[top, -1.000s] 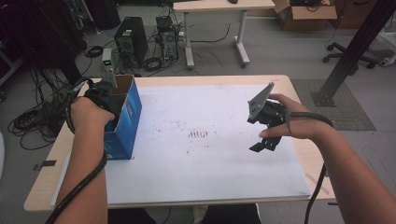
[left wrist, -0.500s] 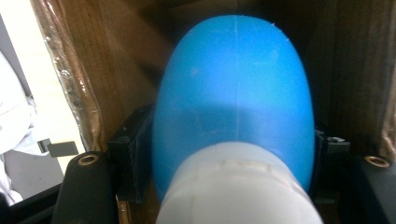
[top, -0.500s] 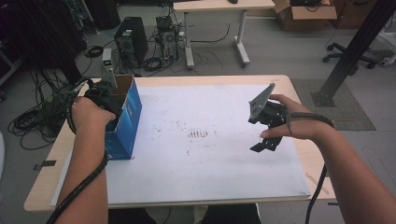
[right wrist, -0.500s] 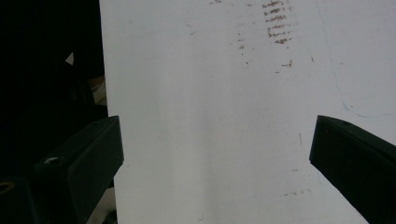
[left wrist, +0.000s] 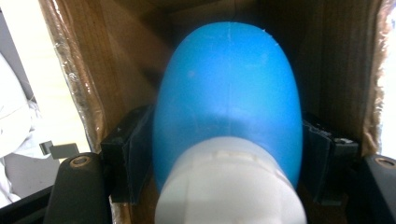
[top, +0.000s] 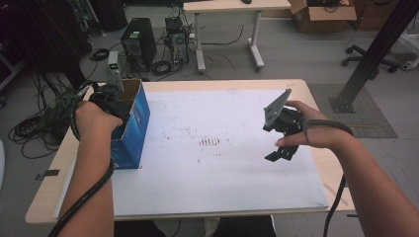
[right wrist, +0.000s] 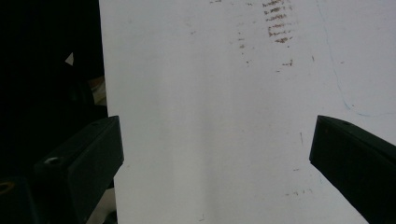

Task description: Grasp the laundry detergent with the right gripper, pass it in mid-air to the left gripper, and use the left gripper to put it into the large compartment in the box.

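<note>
The left gripper (left wrist: 224,154) was clenched on a blue bottle (left wrist: 227,112) inside the cardboard box (top: 129,123) at the frame's left. The right gripper (right wrist: 215,154) hung released over the white sheet (top: 222,148). Judged stage: bottle neither withdrawn nor released.

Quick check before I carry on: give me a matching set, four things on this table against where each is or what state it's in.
Things:
1. blue and white plastic bottle
2. blue cardboard box
3. right gripper
4. brown smudge marks

States:
a. open, holding nothing, above the white sheet
b. on the middle of the white sheet
c. stands at the table's left edge, top open
d. clamped between the left gripper's fingers, inside the box

Pairs: 1-d, 2-c, 3-a, 4-b
</note>
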Demonstrator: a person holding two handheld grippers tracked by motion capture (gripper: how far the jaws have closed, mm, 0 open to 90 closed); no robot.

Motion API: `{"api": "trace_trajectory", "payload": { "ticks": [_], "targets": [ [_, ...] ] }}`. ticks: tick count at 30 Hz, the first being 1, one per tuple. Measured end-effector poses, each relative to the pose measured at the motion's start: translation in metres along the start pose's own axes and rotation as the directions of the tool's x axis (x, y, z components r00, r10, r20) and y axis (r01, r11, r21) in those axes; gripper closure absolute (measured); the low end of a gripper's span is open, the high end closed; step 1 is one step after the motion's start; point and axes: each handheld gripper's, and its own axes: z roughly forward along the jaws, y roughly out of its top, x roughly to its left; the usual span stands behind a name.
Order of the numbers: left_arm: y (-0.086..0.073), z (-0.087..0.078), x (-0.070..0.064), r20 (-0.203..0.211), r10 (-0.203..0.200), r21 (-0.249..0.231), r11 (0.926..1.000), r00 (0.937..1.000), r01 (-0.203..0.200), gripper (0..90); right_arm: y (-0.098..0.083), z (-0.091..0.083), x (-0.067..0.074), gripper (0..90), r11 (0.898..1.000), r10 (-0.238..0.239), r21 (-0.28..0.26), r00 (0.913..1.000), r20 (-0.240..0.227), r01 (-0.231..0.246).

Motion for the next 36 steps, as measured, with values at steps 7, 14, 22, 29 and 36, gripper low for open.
{"api": "trace_trajectory", "payload": {
  "ticks": [7, 14, 22, 29, 36],
  "targets": [
    [-0.002, -0.01, 0.0, -0.01, 0.002, -0.011, 0.9999, 0.9999, -0.002, 26.4, 0.001, -0.001, 0.0, 2.8, 1.0, -0.002, -0.006, 1.0, 0.004, 0.002],
    [-0.005, -0.028, 0.002, -0.023, -0.014, -0.039, 0.9991, 0.9996, 0.013, 20.1, 0.001, -0.002, 0.002, 2.8, 1.0, -0.005, -0.011, 1.0, 0.005, 0.005],
    [-0.011, -0.042, 0.007, -0.028, -0.051, -0.056, 0.9972, 0.9983, 0.049, 12.0, 0.001, -0.004, 0.003, 2.8, 1.0, -0.008, -0.013, 0.9999, 0.008, 0.008],
    [-0.015, -0.051, 0.009, -0.017, -0.056, -0.078, 0.9954, 0.9983, 0.054, 6.4, 0.002, -0.006, 0.004, 2.8, 1.0, -0.012, -0.015, 0.9999, 0.012, 0.012],
    [-0.018, -0.066, 0.003, -0.022, -0.026, -0.102, 0.9945, 0.9994, 0.024, 2.5, 0.002, -0.008, 0.006, 2.9, 1.0, -0.015, -0.018, 0.9998, 0.013, 0.015]
  ]
}}
